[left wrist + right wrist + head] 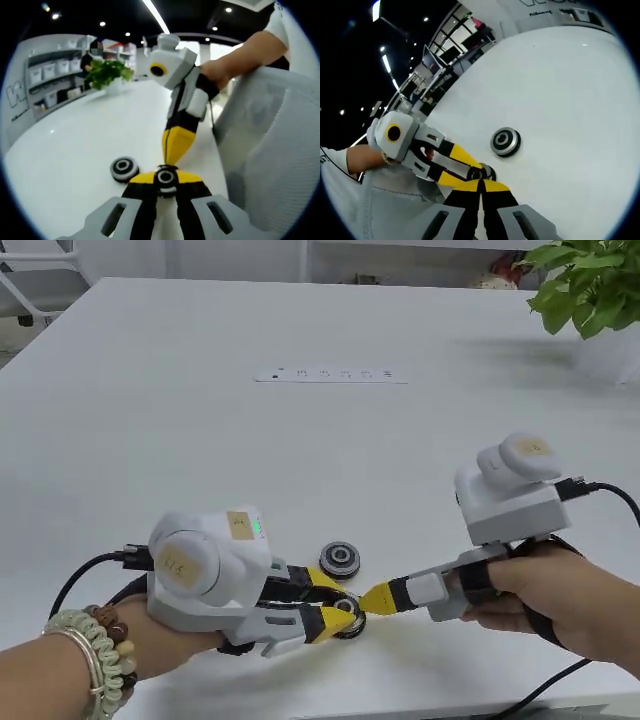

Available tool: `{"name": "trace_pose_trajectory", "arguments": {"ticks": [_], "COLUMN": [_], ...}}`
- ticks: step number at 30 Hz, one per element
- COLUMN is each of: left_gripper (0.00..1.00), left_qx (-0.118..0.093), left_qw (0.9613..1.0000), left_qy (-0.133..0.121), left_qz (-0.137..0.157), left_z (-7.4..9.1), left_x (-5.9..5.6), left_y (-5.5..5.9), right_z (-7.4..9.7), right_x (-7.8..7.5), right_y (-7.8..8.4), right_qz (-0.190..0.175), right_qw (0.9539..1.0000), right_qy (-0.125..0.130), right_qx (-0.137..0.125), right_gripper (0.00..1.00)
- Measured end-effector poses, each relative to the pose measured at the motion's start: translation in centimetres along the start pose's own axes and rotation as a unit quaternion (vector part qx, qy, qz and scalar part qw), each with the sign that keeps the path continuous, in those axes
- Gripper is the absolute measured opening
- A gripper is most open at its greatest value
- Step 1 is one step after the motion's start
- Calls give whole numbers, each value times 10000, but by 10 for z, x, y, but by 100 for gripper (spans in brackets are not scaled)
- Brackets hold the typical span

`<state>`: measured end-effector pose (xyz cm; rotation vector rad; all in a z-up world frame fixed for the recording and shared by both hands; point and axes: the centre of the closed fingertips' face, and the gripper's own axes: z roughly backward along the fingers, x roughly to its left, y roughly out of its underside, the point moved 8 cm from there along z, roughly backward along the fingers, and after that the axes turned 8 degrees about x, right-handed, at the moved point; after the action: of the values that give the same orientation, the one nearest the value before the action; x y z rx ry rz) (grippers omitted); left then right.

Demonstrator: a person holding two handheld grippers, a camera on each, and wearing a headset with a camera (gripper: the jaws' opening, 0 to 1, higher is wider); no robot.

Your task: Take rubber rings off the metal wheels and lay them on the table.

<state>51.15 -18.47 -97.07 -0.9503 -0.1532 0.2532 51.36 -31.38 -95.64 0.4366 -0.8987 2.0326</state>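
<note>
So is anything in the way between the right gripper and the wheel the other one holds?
No, nothing visible. The right gripper, jaws shut, sits right at the wheel clamped in the left gripper. The spare wheel lies off to the side on the table.

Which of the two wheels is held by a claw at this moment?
The wheel nearer the person, clamped in the left claw; the other wheel lies free on the table beyond it.
</note>
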Motion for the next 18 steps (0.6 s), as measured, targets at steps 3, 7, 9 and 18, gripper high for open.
{"name": "trace_pose_trajectory", "arguments": {"ticks": [3, 7, 9, 18], "left_gripper": [14, 14, 14, 14], "left_qx": [0, 1, -2, -2], "left_qw": [10000, 10000, 10000, 10000], "left_qy": [-7, -13, -13, -24], "left_qz": [2, -5, -3, 7], "left_z": [0, 0, 0, 0], "left_x": [0, 1, 1, 1], "left_y": [0, 0, 0, 0], "right_z": [0, 0, 0, 1], "right_x": [0, 1, 1, 0], "right_y": [-1, -2, -2, -4], "right_qz": [11, 5, 7, -16], "right_qw": [10000, 10000, 10000, 9998], "right_qy": [3, -35, -44, -170], "right_qx": [-10, -45, -52, -92], "right_gripper": [0, 0, 0, 0]}}
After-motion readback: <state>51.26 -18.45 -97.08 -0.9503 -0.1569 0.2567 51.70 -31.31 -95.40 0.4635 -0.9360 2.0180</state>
